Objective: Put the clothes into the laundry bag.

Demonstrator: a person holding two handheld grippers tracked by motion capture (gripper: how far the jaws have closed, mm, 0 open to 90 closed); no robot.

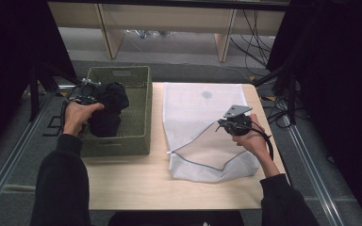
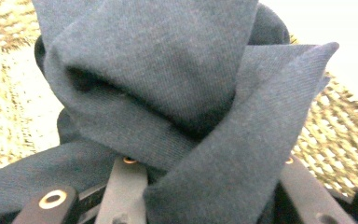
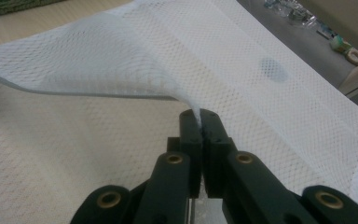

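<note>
Dark garment (bunched), white mesh bag

The left gripper holds a dark crumpled cloth over the green woven basket; the right gripper lifts the white mesh bag.

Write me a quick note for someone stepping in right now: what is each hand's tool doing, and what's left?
Left gripper: clamped on the dark cloth, raised over the green basket.
Right gripper: shut on the upper edge of the white mesh bag, holding its mouth open on the table.
Done: cloth grabbed, bag opened.
Left: probably carry the cloth across and put it into the bag.
</note>
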